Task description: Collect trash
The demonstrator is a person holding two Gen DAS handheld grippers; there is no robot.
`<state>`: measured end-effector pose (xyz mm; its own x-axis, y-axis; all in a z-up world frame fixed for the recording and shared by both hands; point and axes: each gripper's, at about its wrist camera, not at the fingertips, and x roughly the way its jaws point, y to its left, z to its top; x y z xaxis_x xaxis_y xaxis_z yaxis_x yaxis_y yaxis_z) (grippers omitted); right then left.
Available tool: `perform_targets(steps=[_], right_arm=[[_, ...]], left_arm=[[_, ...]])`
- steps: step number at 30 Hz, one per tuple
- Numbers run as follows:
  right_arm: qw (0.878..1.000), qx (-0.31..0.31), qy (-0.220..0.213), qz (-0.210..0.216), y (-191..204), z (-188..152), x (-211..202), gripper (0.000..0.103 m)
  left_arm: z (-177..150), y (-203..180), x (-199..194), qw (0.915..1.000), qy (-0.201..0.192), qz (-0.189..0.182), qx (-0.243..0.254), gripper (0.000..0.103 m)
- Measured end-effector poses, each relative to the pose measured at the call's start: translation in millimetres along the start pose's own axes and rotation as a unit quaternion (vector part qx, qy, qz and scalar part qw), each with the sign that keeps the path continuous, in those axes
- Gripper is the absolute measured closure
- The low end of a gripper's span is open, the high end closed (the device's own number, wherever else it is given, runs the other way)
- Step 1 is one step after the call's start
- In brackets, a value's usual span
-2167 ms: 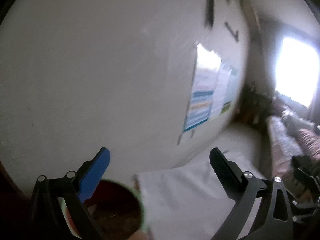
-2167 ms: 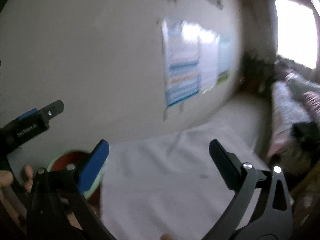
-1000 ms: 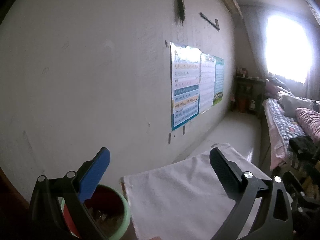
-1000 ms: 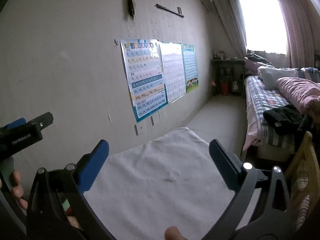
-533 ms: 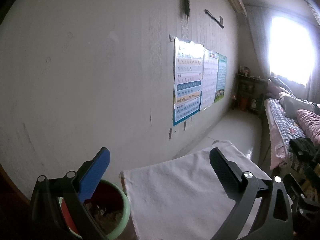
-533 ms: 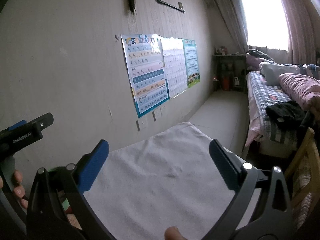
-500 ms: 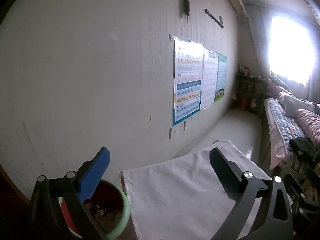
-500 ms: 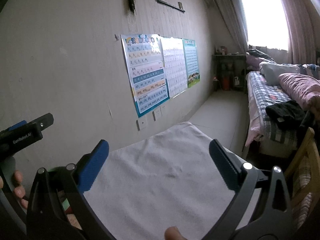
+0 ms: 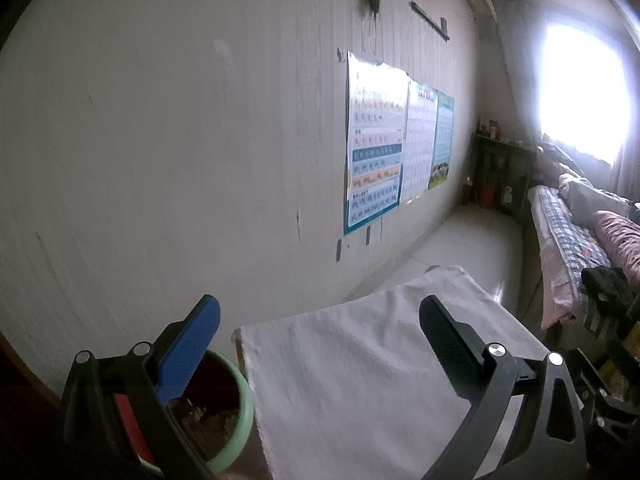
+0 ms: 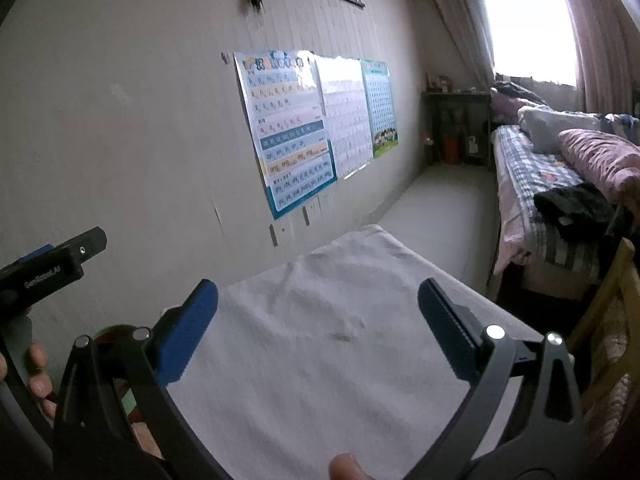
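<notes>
A green bin with a red liner (image 9: 224, 412) stands at the left end of a table covered by a white cloth (image 9: 360, 380); brownish scraps lie inside it. My left gripper (image 9: 320, 320) is open and empty, held above the bin's right rim and the cloth's left edge. My right gripper (image 10: 318, 300) is open and empty above the cloth (image 10: 320, 344), which bears a small dark speck (image 10: 340, 337). The bin's rim (image 10: 116, 330) shows only partly behind the right gripper's blue finger. The left gripper's body (image 10: 52, 270) shows at the left of the right wrist view.
A wall with posters (image 10: 296, 128) runs close behind the table. A bed with bedding (image 10: 560, 168) lies to the right, and a wooden chair back (image 10: 612, 280) stands by the table's right end. Bare floor (image 10: 440, 208) runs between wall and bed.
Both cameras have steadied from a blurred swing and tilted slightly; the bin and cloth sit a little lower and clearer in view. Both grippers stay open and empty.
</notes>
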<state>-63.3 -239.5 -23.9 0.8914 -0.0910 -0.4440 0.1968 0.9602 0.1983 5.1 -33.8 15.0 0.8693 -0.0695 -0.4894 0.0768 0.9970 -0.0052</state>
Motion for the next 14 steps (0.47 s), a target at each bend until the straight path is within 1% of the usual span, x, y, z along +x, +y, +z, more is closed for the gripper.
perform_targets(steps=[4,6,8,12,14], right_arm=[[1.0,0.009,0.029,-0.005,-6,-12,16,0.004],[0.999,0.016,0.047,-0.01,-11,-20,28,0.004],[0.997,0.024,0.069,-0.022,-20,-34,45,0.004],[0.989,0.03,0.123,-0.08,-46,-73,100,0.004],[0.982,0.033,0.155,-0.102,-59,-90,130,0.004]], left_arm=[[-10,-3,17,0.9998,0.021,-0.006,-0.004,0.008],[-22,-9,35,0.9989,0.044,-0.015,0.003,0.008],[-40,-17,61,0.9971,0.073,-0.014,0.018,0.008],[-82,-42,119,0.9911,0.121,-0.017,0.053,0.008],[-102,-59,150,0.9872,0.14,-0.033,0.068,0.008]])
